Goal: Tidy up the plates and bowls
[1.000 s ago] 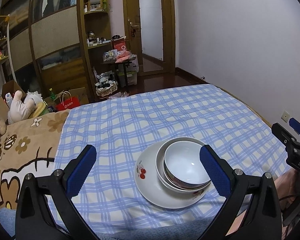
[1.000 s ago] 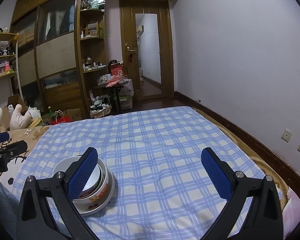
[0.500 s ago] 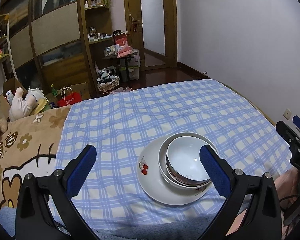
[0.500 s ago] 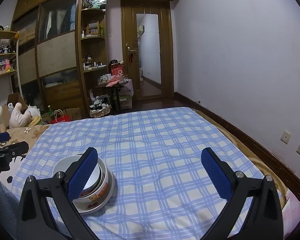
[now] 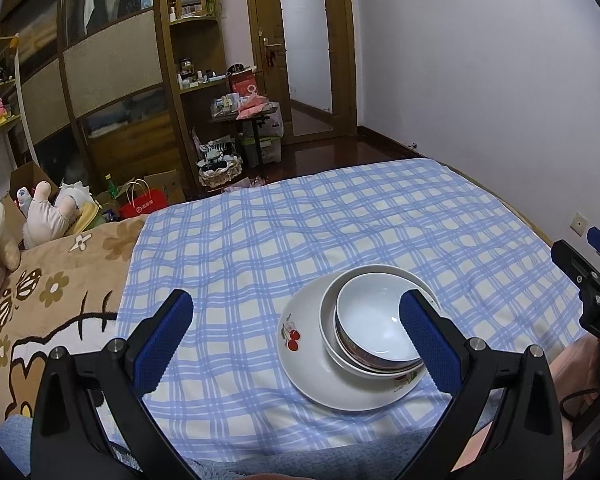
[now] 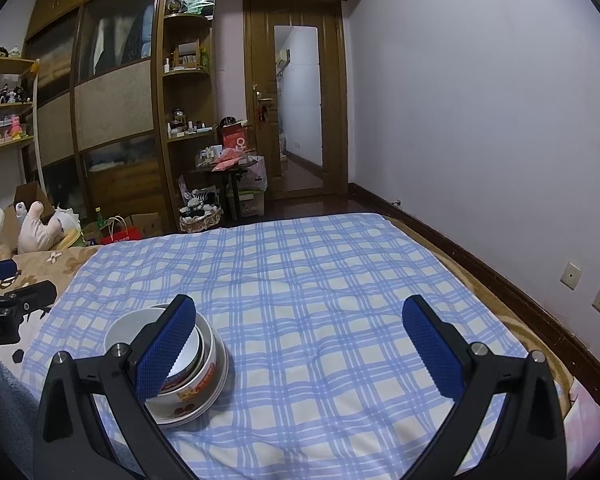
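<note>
With both pairs of blue-padded fingers spread wide and nothing between them, the left gripper [image 5: 296,336] and right gripper [image 6: 300,344] hang above the bed, clear of the crockery. Left wrist view: a small white bowl [image 5: 370,330] is nested in a larger white bowl [image 5: 328,316], both on a cherry-printed white plate [image 5: 300,344]; the stack sits off-centre toward the plate's right edge. Right wrist view: the same stack lies behind the left finger pad [image 6: 166,346], partly hidden. All rests on a blue-checked cloth [image 5: 300,232]. A brown cartoon blanket [image 5: 40,312] adjoins it on the left.
</note>
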